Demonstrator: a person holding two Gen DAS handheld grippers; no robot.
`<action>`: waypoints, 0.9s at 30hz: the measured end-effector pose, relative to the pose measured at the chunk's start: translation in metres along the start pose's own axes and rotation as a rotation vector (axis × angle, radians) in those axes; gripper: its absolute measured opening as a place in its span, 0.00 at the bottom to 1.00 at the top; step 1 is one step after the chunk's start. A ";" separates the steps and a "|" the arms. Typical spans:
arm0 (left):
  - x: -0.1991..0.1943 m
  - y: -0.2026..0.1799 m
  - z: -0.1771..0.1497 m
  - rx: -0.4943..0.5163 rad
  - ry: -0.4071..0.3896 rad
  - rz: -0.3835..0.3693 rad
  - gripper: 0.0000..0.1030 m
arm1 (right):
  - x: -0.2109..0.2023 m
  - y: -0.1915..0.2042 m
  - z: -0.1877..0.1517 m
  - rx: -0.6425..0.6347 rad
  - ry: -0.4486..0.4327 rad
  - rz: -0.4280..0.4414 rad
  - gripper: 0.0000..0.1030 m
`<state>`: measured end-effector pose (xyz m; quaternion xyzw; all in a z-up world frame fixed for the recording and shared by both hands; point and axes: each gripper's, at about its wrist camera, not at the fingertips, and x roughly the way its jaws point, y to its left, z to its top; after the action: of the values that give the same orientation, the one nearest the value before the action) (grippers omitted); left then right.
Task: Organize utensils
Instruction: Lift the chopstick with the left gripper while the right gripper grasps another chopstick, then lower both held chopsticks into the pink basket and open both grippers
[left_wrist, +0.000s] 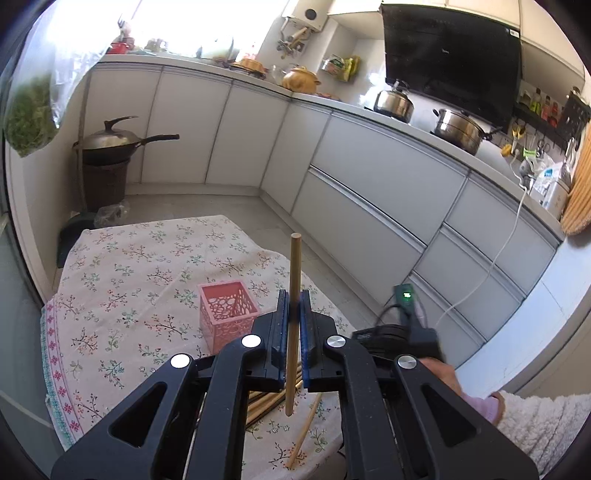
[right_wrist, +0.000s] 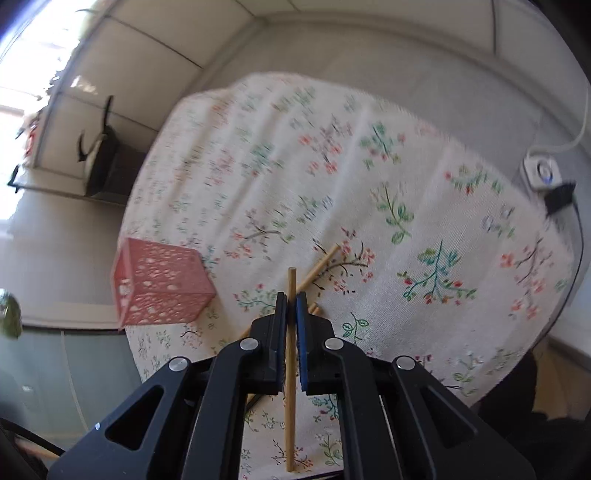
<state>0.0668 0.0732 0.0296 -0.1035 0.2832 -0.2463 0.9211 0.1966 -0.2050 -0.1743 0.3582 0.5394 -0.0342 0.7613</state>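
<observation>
Both tongs, left (left_wrist: 294, 306) and right (right_wrist: 291, 306), are each clenching a chopstick (left_wrist: 293, 295). The pink basket (left_wrist: 226, 314) at ten o'clock is seemingly sitting empty; more chopsticks (right_wrist: 319, 267) are lying on the bench (right_wrist: 406, 206).

No legible text or labels anywhere.

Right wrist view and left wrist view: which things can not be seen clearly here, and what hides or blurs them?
- Loose chopsticks, left wrist view: the left gripper, shut on a chopstick, covers most of them; no count possible.
- Pink basket, right wrist view: motion blur; its inside cannot be seen.
- Loose chopsticks, right wrist view: the right gripper, shut on its chopstick, hides their near ends.
- Right gripper, left wrist view: mostly hidden by the left gripper.
</observation>
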 end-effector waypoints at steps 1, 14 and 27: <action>-0.001 0.001 0.001 -0.009 -0.011 0.005 0.05 | -0.013 0.006 -0.002 -0.033 -0.030 0.010 0.05; -0.008 0.015 0.044 -0.172 -0.177 0.080 0.05 | -0.184 0.069 0.000 -0.337 -0.396 0.146 0.05; 0.054 0.055 0.078 -0.241 -0.230 0.313 0.05 | -0.191 0.128 0.051 -0.350 -0.398 0.235 0.05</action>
<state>0.1723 0.0963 0.0498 -0.1948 0.2161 -0.0512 0.9554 0.2137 -0.2040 0.0606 0.2677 0.3317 0.0782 0.9012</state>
